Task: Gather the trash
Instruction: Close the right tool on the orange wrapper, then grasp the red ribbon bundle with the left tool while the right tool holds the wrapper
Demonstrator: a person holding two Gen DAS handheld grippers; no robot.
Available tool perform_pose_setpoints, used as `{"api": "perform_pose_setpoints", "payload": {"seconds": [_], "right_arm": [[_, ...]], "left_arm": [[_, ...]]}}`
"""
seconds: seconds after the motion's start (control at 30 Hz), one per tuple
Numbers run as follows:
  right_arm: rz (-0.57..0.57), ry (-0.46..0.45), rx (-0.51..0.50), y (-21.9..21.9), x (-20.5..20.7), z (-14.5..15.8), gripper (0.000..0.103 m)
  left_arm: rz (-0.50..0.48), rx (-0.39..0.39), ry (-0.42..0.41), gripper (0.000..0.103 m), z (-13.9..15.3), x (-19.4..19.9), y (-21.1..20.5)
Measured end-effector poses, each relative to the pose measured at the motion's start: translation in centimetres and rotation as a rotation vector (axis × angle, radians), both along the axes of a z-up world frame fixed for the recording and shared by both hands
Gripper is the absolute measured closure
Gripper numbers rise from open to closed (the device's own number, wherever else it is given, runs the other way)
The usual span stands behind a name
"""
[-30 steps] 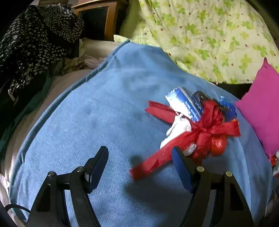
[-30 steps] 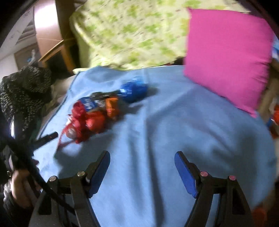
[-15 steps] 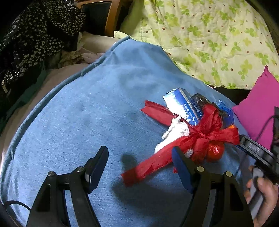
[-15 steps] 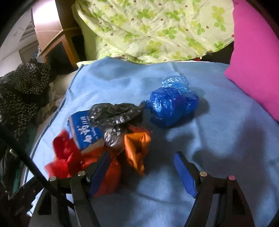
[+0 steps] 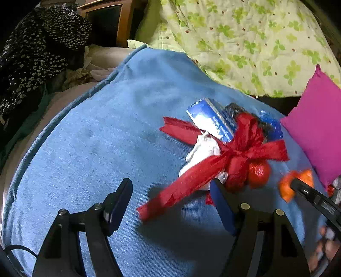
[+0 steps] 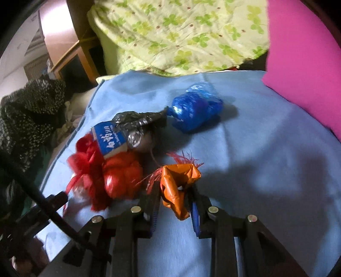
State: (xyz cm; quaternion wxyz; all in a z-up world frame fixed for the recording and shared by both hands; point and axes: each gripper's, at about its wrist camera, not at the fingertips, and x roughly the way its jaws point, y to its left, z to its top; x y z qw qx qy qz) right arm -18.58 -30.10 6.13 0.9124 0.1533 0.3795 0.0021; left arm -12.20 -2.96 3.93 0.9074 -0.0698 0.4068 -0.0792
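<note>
A heap of trash lies on a blue blanket [image 5: 89,132]: a red ribbon bow [image 5: 240,147], a white crumpled paper [image 5: 204,149], a blue-and-white carton [image 5: 211,121] [image 6: 108,138], a black wrapper [image 6: 136,121] and a blue plastic bag [image 6: 194,110]. My right gripper [image 6: 174,202] is shut on an orange wrapper [image 6: 179,185], which also shows in the left wrist view [image 5: 287,187]. My left gripper [image 5: 170,204] is open and empty, with the tail of the red ribbon between its fingers.
A pink cushion [image 6: 304,70] [image 5: 315,132] lies at the right of the blanket. A green floral quilt [image 5: 245,42] is piled behind. Black spotted clothing [image 5: 32,53] and a wooden cabinet [image 5: 106,19] are at the left.
My right gripper moved in to the trash heap and closed on the orange wrapper, pulling it away from the heap. My left gripper stayed open near the ribbon's tail.
</note>
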Motion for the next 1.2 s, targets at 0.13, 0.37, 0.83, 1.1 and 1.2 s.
{"api": "perform_pose_setpoints", "payload": {"seconds": [0.13,0.37,0.83,1.1,1.2], "right_arm": [[-0.019,-0.025,0.045,-0.6,-2.7,0.2,0.076],[-0.031,-0.042,0.107,-1.2,-3.5,-0.3,0.076],[-0.039,-0.064,0.163,-2.0,-3.7,-0.2,0.076],[-0.016,-0.073,0.160,-1.5,-5.5,0.4,0.076],[-0.016,-0.089,0.158,-1.4,-7.1,1.0,0.076]], "left_arm": [[-0.032,0.024,0.014,0.028,-0.2,0.2,-0.8],[-0.086,0.045,0.047,0.027,0.4,2.4,-2.7],[-0.111,-0.024,0.107,0.054,0.1,2.2,-1.7],[-0.111,0.050,0.048,0.054,2.7,-2.9,0.5],[-0.120,0.046,0.019,0.054,3.5,-4.5,0.8]]}}
